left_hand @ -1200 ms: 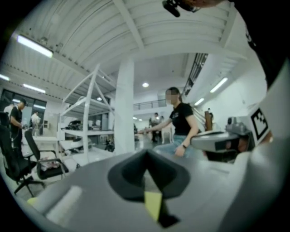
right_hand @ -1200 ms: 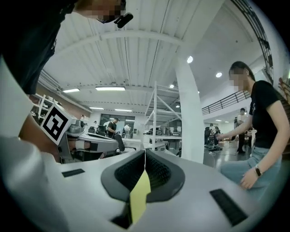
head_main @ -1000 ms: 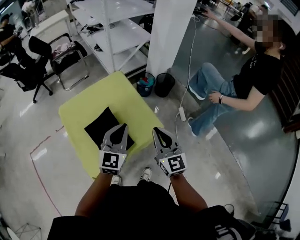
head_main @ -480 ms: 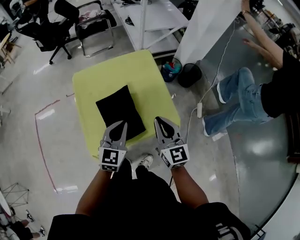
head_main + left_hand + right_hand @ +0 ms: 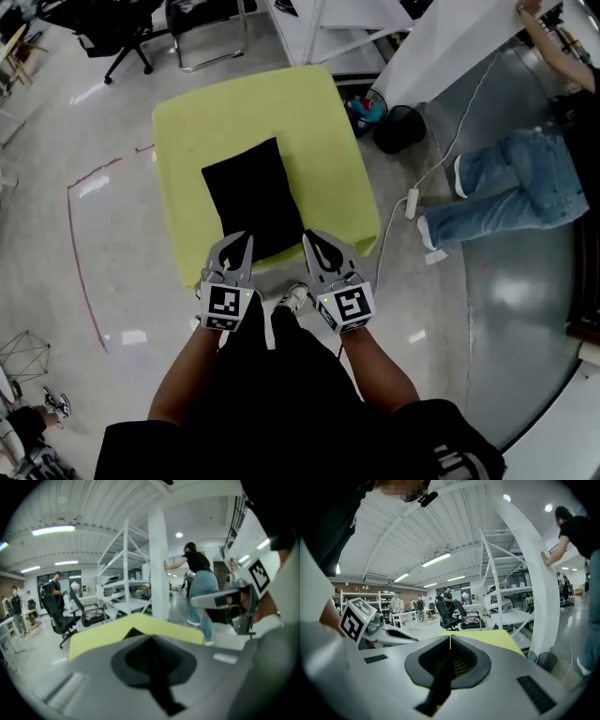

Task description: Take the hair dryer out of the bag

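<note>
**Head view:** Closer over the yellow tabletop (image 5: 281, 112) than a second ago, now squared up in the upper centre of the frame rather than angled at the left. Black bag (image 5: 253, 197) flat at mid-frame and less covered than before. Its near edge overlapped in the picture by the tip of the left tongs (image 5: 246, 238), with the right tongs (image 5: 309, 234) just at its lower right. Contact impossible to tell. Gone from the right side: the seated person's torso, leaving only legs in jeans (image 5: 506, 192).

**Left gripper view:** Tongs pressed shut on nothing. Tabletop beyond them at mid-frame, with a dark corner of the bag just above the tips.

**Right gripper view:** Tongs likewise closed and empty. Tabletop edge just past the tips, left tongs at lower left.
</note>
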Tool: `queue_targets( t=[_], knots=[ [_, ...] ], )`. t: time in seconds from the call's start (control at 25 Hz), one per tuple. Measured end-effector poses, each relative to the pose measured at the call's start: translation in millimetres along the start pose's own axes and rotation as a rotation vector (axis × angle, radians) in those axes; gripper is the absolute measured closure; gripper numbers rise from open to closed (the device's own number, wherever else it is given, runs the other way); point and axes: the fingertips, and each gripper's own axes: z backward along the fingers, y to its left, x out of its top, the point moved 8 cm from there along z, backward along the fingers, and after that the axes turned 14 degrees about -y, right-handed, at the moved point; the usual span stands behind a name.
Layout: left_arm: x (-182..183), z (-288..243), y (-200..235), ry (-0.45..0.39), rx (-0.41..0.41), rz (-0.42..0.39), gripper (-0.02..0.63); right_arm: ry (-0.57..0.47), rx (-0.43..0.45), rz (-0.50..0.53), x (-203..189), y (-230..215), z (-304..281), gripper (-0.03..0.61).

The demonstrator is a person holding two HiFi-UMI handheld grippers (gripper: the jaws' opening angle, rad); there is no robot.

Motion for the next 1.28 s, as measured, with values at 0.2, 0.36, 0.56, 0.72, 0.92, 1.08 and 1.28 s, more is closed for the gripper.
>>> queue_targets(
  t=[0.2,0.36,0.56,0.72,0.92,1.08,1.28],
  knots=[
    [-39,1,-11,0.104,-0.063,-0.021,0.479,0.052,-0.039,-0.109,-28,3,9,0.571],
    [-68,-3,-19,0.225,-0.132,-0.039,0.403,0.084,-0.044,-0.142,-46,4,10,0.571],
    [-98,-9,-31,0.369,-0.242,-0.126,0.317,0.118,-0.053,-0.234,-62,14,14,0.571],
    [-110,-16,-34,0.398,-0.253,-0.183,0.306,0.146,-0.044,-0.257,-76,20,15,0.571],
    [-118,-22,-36,0.422,-0.243,-0.230,0.307,0.189,-0.020,-0.258,-89,25,20,0.571],
    [-123,-30,-36,0.449,-0.258,-0.246,0.314,0.218,-0.001,-0.262,-98,30,21,0.571],
    [-129,-33,-35,0.477,-0.281,-0.240,0.343,0.241,0.005,-0.268,-105,34,23,0.571]
  ],
)
